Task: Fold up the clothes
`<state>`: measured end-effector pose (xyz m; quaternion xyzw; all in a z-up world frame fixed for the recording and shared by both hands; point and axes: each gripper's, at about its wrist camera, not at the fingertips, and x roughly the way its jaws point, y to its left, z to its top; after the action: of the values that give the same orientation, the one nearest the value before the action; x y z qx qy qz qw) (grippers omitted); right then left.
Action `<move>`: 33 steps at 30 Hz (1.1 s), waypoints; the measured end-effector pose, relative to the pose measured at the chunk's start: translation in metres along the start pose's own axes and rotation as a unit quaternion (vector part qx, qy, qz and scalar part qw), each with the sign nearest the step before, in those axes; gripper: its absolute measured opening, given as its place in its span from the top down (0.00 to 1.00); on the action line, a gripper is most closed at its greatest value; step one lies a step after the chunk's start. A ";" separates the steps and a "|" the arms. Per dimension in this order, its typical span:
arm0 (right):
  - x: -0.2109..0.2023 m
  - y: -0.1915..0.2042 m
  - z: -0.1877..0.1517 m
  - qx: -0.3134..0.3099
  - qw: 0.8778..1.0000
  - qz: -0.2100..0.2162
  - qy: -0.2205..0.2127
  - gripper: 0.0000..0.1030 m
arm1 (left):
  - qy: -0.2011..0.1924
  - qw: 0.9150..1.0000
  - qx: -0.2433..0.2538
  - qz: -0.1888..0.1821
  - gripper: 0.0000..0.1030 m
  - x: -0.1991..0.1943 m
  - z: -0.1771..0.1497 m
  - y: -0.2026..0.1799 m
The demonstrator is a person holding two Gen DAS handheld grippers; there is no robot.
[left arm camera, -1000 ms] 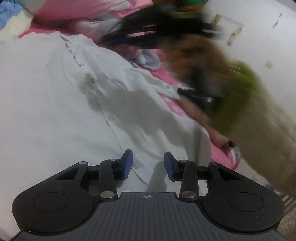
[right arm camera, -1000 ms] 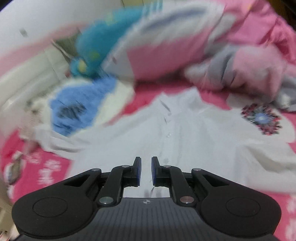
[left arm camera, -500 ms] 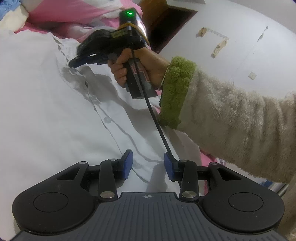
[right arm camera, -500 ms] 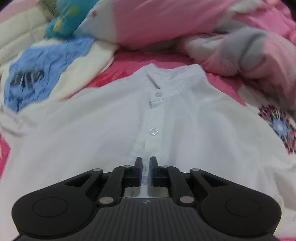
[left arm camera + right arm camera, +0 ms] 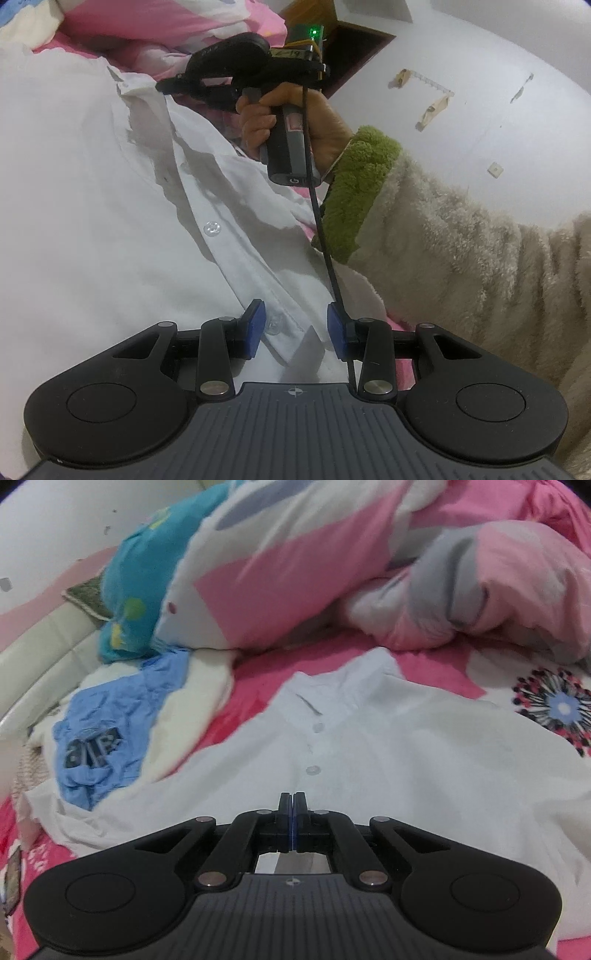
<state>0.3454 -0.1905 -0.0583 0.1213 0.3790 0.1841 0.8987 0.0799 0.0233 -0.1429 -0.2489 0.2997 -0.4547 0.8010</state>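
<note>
Shirt: I see a white button-up shirt [image 5: 388, 760] spread front-up on the pink flowered bedsheet [image 5: 258, 686], its collar toward the heaped bedding and its button placket running straight down toward my right tongs.

Right tongs: my right gripper [image 5: 292, 805] has its blue pads pressed flat together. They have just finished closing. The tips sit over the placket just below the second button [image 5: 313, 770]; I cannot tell whether any cloth is caught between them.

Right tongs from the other side: through the left camera I see the same right gripper [image 5: 166, 86] with its tips at the raised edge of the shirt's collar area, held by a hand [image 5: 291, 122] in a cream fleece sleeve [image 5: 461, 240] with a green cuff [image 5: 354, 184]. A black cable [image 5: 321, 236] drops from its handle.

Left tongs: my left gripper [image 5: 291, 328] stands partly spread, its blue pads [image 5: 255, 328] apart and clear of the fabric. The placket, with one clear button [image 5: 273, 326], lies between them and below.

Left tongs, position: low over the shirt's lower front, well down the placket from the right pair.

Bedding: a pink, white and grey duvet [image 5: 369, 565] is bunched beyond the collar, with a teal cushion [image 5: 147, 583] beside it.

Other cloth: a cream and blue garment [image 5: 122, 716] lies crumpled just beside the shirt's shoulder.
</note>
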 end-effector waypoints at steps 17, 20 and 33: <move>0.026 -0.002 0.038 -0.050 0.998 -0.040 -0.010 0.98 | -0.015 1.000 0.004 -0.024 0.64 -0.018 -0.002 0.000; 0.059 -0.009 0.058 -0.057 0.995 -0.076 -0.008 0.98 | -0.003 1.000 0.007 -0.014 0.64 -0.013 -0.006 0.002; 0.127 -0.047 0.085 -0.023 0.994 -0.107 -0.017 0.99 | 0.012 0.999 0.045 -0.009 0.64 -0.006 -0.006 -0.003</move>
<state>0.5005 -0.1862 -0.0978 0.0629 0.3706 0.0938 0.9219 0.0715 0.0265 -0.1435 -0.2096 0.2859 -0.4778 0.8038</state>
